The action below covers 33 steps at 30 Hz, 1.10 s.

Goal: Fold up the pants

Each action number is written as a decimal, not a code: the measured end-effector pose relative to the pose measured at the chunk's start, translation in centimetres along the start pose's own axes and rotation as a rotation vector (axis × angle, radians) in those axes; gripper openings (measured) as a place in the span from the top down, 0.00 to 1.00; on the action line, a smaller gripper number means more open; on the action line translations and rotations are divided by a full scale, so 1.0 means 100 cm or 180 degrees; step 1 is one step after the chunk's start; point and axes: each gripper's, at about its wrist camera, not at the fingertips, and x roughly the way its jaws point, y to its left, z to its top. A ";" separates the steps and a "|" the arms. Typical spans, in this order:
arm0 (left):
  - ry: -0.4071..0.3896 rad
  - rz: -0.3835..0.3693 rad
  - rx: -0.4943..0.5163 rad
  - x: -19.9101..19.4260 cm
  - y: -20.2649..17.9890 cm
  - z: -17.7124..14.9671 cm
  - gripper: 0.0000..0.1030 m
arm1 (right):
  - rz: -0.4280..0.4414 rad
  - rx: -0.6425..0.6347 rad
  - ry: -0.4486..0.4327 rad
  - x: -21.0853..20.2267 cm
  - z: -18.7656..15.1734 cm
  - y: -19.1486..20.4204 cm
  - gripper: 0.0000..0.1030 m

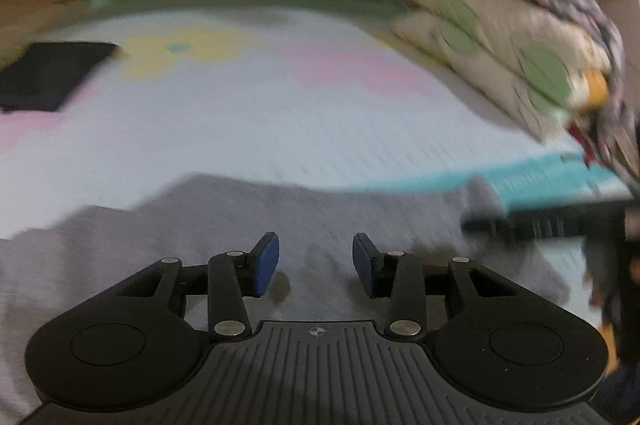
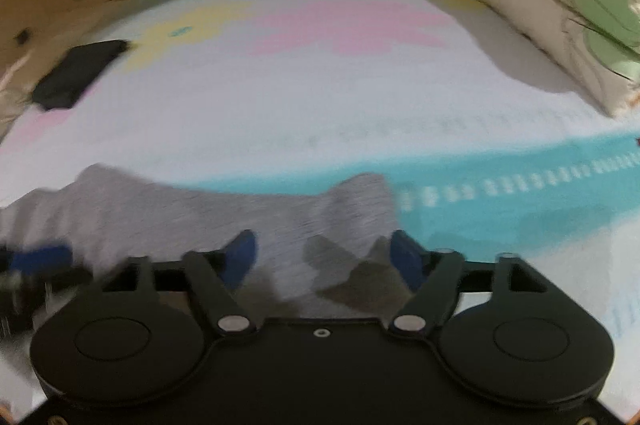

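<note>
Your left tongs (image 1: pixel 315 261) are released, the two blue pads (image 1: pixel 266 263) standing well apart with nothing caught between them; they hang over the grey pants (image 1: pixel 240 225), which spread on the bed (image 1: pixel 240 121) directly beneath and ahead of the tips, though the blur does not let you tell whether the pads touch the cloth. Your right tongs (image 2: pixel 324 259) are spread wider and likewise hold nothing, their blue fingers (image 2: pixel 240 257) over the right-hand end of the pants (image 2: pixel 200 213), where a raised fold of fabric peaks just ahead of the right finger. A teal stripe (image 2: pixel 500 185) of the bed cover runs just beyond the pants, ahead and to the right of the right tongs. To the left of the right tongs, at the frame edge, a blurred blue pad of the other tool (image 2: pixel 40 259) shows above the cloth. Far ahead and to the left lies a dark folded item (image 1: pixel 52 75); far ahead and to the right sit leaf-printed pillows (image 1: pixel 500 45).
</note>
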 end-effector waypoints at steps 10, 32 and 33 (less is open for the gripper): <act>-0.0312 0.0665 -0.1282 -0.070 0.100 -0.007 0.51 | 0.0264 -0.0716 0.0439 0.017 -0.042 0.049 0.00; -0.0284 0.0857 -0.2879 -0.107 0.194 -0.093 0.40 | -0.0059 -0.0681 0.0046 0.012 -0.067 0.067 0.00; -0.0268 0.0856 -0.2871 -0.104 0.193 -0.093 0.39 | -0.0057 -0.0685 0.0039 0.012 -0.067 0.067 0.00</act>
